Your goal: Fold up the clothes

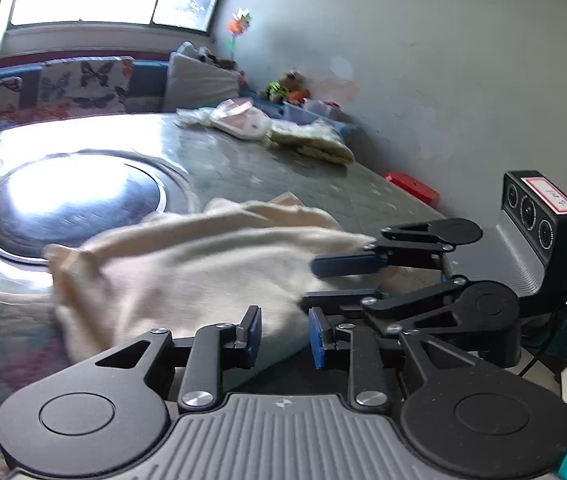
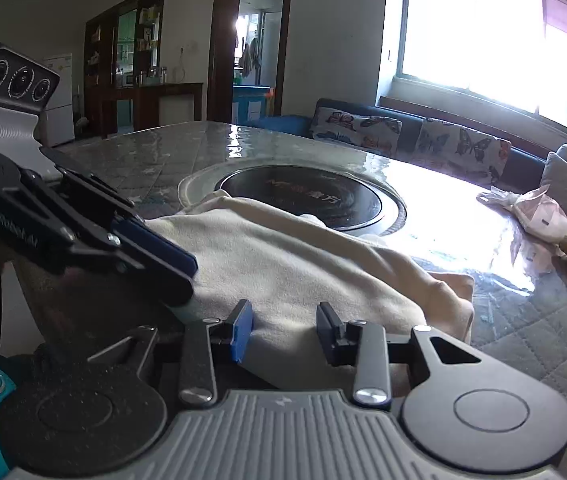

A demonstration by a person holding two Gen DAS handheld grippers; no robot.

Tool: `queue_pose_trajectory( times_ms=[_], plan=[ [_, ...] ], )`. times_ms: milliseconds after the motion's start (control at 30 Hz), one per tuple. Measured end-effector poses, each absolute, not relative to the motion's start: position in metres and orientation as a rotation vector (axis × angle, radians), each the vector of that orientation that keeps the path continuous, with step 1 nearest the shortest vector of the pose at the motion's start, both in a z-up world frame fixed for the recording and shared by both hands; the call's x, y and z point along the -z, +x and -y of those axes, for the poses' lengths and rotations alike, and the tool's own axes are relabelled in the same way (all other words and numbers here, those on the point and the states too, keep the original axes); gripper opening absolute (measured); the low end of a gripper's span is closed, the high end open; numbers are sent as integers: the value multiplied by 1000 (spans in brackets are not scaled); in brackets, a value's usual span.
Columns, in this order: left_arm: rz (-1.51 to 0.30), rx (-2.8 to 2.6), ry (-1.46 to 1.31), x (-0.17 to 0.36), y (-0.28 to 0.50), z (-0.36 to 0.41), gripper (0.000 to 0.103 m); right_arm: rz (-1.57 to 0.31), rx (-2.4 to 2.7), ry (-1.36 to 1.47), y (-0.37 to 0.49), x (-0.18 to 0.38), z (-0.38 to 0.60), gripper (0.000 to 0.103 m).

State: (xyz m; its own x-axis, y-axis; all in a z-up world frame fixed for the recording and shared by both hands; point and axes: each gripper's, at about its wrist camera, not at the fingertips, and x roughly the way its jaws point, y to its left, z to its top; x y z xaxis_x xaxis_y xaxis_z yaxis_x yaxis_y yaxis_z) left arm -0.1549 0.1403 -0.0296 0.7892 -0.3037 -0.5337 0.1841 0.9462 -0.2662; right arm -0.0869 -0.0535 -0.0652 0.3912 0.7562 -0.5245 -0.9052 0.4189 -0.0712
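A cream garment (image 1: 187, 268) lies bunched on the table's near edge; it also shows in the right wrist view (image 2: 295, 264). My left gripper (image 1: 285, 338) is open with its blue pads on either side of the garment's near edge, not clamping it. My right gripper (image 2: 285, 330) is open too, its fingers apart over the garment's near hem. Each gripper shows in the other's view: the right one (image 1: 339, 284) at the garment's right end, the left one (image 2: 179, 276) at its left end. They sit close together.
The table (image 1: 243, 160) has a round black cooktop (image 1: 71, 204) set in its middle, just beyond the garment. Plastic-wrapped packets and cloths (image 1: 243, 120) lie at the far right corner. A butterfly-print sofa (image 2: 403, 132) and a window stand behind. A wall is at the right.
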Motion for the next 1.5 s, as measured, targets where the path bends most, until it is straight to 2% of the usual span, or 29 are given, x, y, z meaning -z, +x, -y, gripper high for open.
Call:
queue_pose_trajectory(
  times_ms=[233, 300, 367, 467, 633, 700, 767, 967, 1500],
  plan=[
    [-662, 214, -289, 37, -154, -161, 32, -499, -1076, -340, -83, 67, 60, 42],
    [-646, 208, -287, 30, -156, -162, 49, -497, -1073, -334, -85, 65, 60, 46],
    [-625, 196, -278, 22, -158, -161, 55, -494, -1072, -314, -84, 57, 62, 53],
    [-603, 167, -277, 12, -160, -162, 71, -493, -1067, -287, -83, 49, 64, 60],
    [-603, 102, -279, 3, -156, -164, 84, -510, -1050, -232, -81, 39, 67, 75],
    [-616, 67, -280, 2, -153, -164, 93, -512, -1037, -226, -79, 35, 65, 77],
    [-634, 25, -281, 2, -151, -164, 98, -515, -1023, -229, -77, 32, 61, 80],
    [-662, -49, -285, 3, -147, -168, 103, -524, -984, -233, -77, 28, 60, 87],
    [-718, -145, -256, 6, -149, -160, 103, -484, -921, -249, -101, 21, 66, 95]
  ],
)
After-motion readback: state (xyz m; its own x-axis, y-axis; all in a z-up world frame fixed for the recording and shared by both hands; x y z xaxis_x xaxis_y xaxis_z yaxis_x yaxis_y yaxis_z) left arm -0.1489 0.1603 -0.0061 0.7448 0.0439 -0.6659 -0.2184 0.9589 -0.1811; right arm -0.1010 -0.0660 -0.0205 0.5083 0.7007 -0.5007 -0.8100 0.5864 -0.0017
